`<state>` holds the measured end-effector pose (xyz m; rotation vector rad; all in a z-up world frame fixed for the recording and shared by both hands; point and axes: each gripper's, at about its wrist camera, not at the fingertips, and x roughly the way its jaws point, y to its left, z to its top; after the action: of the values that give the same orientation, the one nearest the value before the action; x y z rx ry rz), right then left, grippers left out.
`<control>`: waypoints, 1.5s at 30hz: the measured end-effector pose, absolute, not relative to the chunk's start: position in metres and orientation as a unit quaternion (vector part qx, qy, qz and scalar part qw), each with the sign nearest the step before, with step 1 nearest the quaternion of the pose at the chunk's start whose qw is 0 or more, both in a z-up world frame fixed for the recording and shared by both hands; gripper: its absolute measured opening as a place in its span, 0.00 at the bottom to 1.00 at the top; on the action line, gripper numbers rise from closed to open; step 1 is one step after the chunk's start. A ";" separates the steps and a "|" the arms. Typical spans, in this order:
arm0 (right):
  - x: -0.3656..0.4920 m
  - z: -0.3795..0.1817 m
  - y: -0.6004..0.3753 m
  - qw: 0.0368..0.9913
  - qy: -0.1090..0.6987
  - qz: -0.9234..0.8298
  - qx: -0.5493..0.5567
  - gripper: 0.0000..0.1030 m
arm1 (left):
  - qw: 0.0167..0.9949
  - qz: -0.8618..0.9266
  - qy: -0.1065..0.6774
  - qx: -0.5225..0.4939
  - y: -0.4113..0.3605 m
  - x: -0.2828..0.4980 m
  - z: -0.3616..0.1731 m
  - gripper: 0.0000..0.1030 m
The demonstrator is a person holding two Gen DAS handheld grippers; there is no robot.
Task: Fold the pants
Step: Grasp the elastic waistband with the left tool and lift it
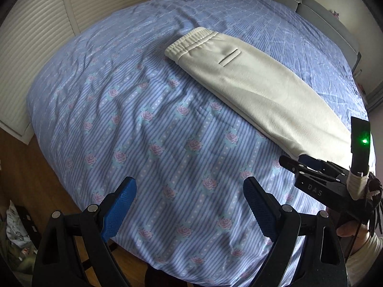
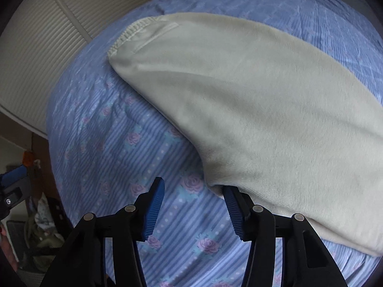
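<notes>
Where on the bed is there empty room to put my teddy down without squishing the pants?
The biggest bare patch of the bedspread lies between the cream pants and the shuttered doors. There is more room past the waistband, toward the headboard. It is crowded at the cuff end, where the right gripper sits at the pants' edge.

Two wrist views, steeply over bed (image 1: 167, 143)
</notes>
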<state>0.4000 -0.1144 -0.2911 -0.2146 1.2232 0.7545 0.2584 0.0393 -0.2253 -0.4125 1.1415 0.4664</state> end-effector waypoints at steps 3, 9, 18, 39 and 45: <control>0.408 -0.305 -0.115 0.748 0.569 0.328 -0.093 0.47 | 0.794 0.215 0.534 -0.196 0.037 0.259 -0.226 0.89; 0.415 -0.313 -0.117 0.750 0.589 0.291 -0.075 0.17 | 0.797 0.212 0.534 -0.189 0.034 0.254 -0.224 0.89; 0.405 -0.319 -0.107 0.737 0.612 0.274 -0.080 0.19 | 0.790 0.226 0.537 -0.193 0.050 0.251 -0.217 0.89; 0.386 -0.195 -0.079 0.754 0.620 0.215 0.024 0.51 | 0.844 0.051 0.494 -0.202 0.218 0.392 -0.199 0.84; 0.433 -0.192 -0.041 0.773 0.609 0.176 0.032 0.51 | 0.836 -0.058 0.507 -0.201 0.253 0.485 -0.227 0.67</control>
<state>0.4331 -0.0408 -0.1918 0.0689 1.3204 0.3806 0.4850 0.2534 -0.2273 -0.4248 1.0736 -0.1220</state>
